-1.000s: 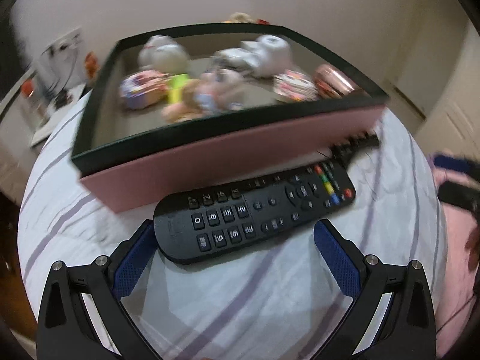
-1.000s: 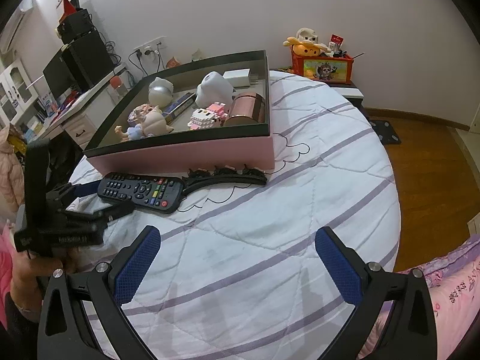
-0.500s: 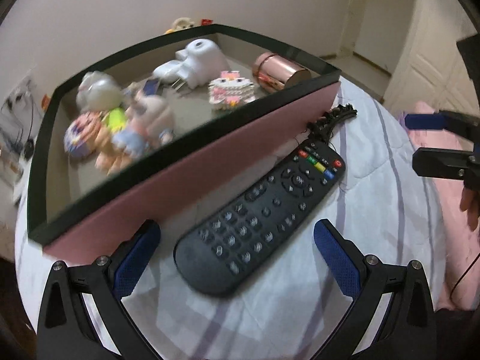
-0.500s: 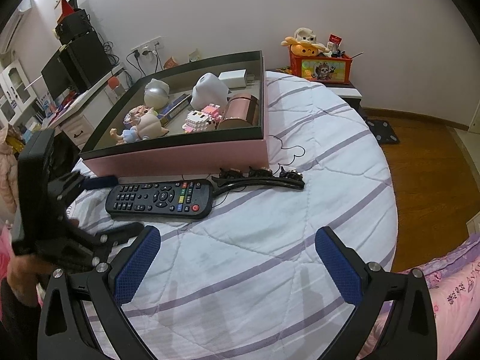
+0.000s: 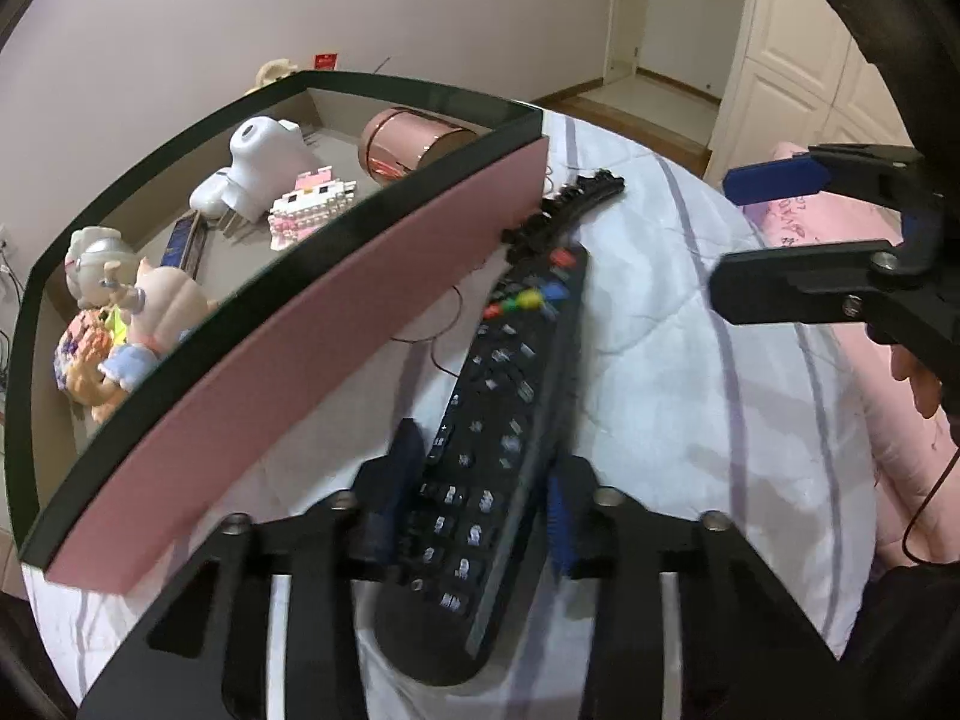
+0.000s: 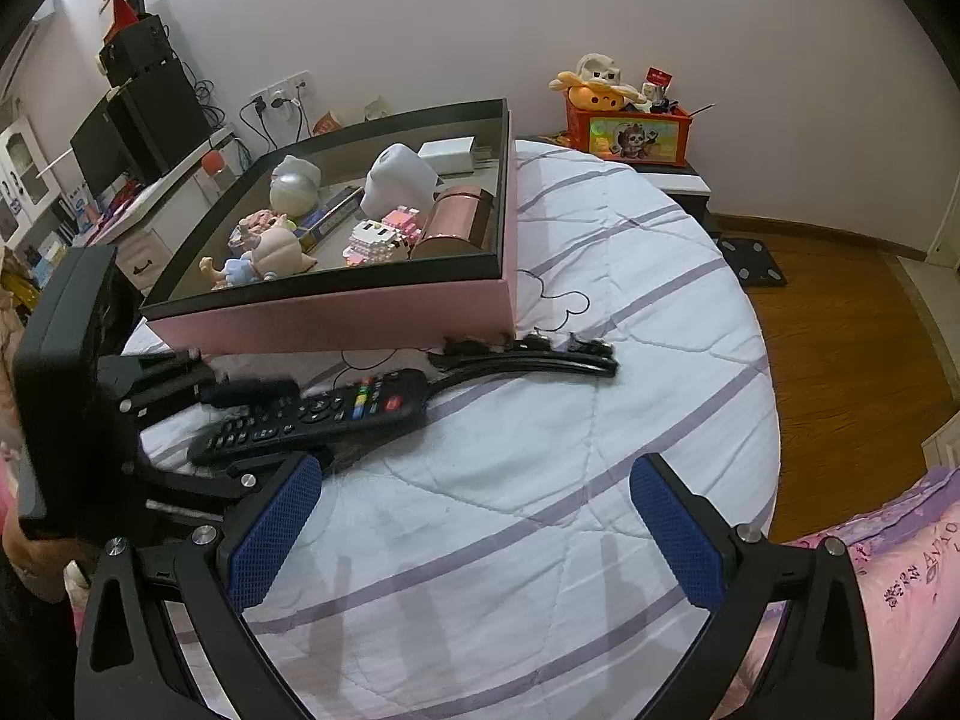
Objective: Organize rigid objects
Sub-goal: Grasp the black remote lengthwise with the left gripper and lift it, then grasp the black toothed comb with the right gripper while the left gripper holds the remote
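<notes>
We see the left gripper (image 5: 480,516), whose jaws have just been closing, apparently pinching through the blur the remote (image 5: 504,420) on the bed (image 6: 540,480) beside the pink tray (image 6: 360,315), while the right gripper (image 6: 474,534) hovers, jaws spread, empty.

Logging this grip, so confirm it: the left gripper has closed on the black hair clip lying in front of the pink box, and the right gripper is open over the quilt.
Wrong on one point: the left gripper has just been closing on the remote, not the hair clip, which lies untouched beside the box. The left wrist view shows the remote between its fingers. The right gripper is open over the quilt, as stated.
</notes>
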A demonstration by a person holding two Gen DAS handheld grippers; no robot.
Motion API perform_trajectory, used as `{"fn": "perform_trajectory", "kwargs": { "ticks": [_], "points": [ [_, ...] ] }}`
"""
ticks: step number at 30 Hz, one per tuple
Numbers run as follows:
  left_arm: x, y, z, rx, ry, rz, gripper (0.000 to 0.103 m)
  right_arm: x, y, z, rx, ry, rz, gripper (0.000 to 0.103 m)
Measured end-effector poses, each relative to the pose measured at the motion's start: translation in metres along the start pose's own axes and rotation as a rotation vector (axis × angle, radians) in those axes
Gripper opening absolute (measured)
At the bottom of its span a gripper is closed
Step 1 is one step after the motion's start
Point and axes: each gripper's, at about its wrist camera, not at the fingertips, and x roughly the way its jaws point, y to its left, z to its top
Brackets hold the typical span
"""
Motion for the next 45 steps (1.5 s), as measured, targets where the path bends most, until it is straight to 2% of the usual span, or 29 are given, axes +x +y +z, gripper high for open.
{"fn": "perform_trajectory", "kwargs": {
  "ticks": [5,10,12,14,15,16,19,23,33,38,41,42,44,45],
  "points": [
    [-0.004,-0.005,-0.008,-0.022,-0.004,0.023,0.028,0.000,0.002,0.001,-0.005,-0.003,0.004,0.103],
    [-0.009,-0.015,-0.017,-0.005,0.009,0.044,0.028,0.000,0.001,0.000,-0.003,-0.005,0.000,0.103],
    [-0.009,-0.018,-0.018,-0.005,0.010,0.060,0.030,0.000,-0.001,0.000,0.000,-0.005,-0.005,0.103],
    [-0.005,-0.016,-0.015,-0.017,0.003,0.085,0.045,0.000,-0.002,0.000,0.002,-0.005,-0.010,0.103],
    [-0.004,-0.015,-0.014,-0.024,-0.003,0.095,0.046,0.000,-0.003,0.000,0.002,-0.006,-0.014,0.103],
    [-0.004,-0.015,-0.014,-0.030,-0.006,0.092,0.045,0.000,-0.003,-0.001,0.000,-0.005,-0.019,0.103],
    [-0.006,-0.012,-0.019,-0.085,-0.022,0.053,0.031,0.001,-0.005,-0.001,-0.008,-0.004,-0.029,0.103],
    [-0.015,-0.012,-0.030,-0.133,-0.039,0.067,0.025,0.006,-0.010,0.002,-0.029,-0.001,-0.046,0.103],
    [-0.044,-0.011,-0.071,-0.284,-0.043,0.110,0.024,0.040,-0.020,0.027,-0.268,0.032,-0.100,0.103],
    [-0.044,-0.005,-0.072,-0.334,-0.046,0.133,0.024,0.074,-0.018,0.036,-0.386,0.085,-0.056,0.103],
    [-0.042,-0.005,-0.070,-0.340,-0.045,0.144,0.024,0.079,-0.024,0.037,-0.374,0.076,0.006,0.103],
    [-0.041,-0.004,-0.069,-0.342,-0.046,0.147,0.024,0.078,-0.025,0.036,-0.374,0.072,0.019,0.099],
    [-0.037,-0.003,-0.065,-0.349,-0.047,0.151,0.025,0.073,-0.023,0.031,-0.378,0.063,0.048,0.086],
    [-0.036,-0.002,-0.064,-0.349,-0.047,0.152,0.026,0.069,-0.020,0.028,-0.390,0.056,0.059,0.074]
  ]
}}
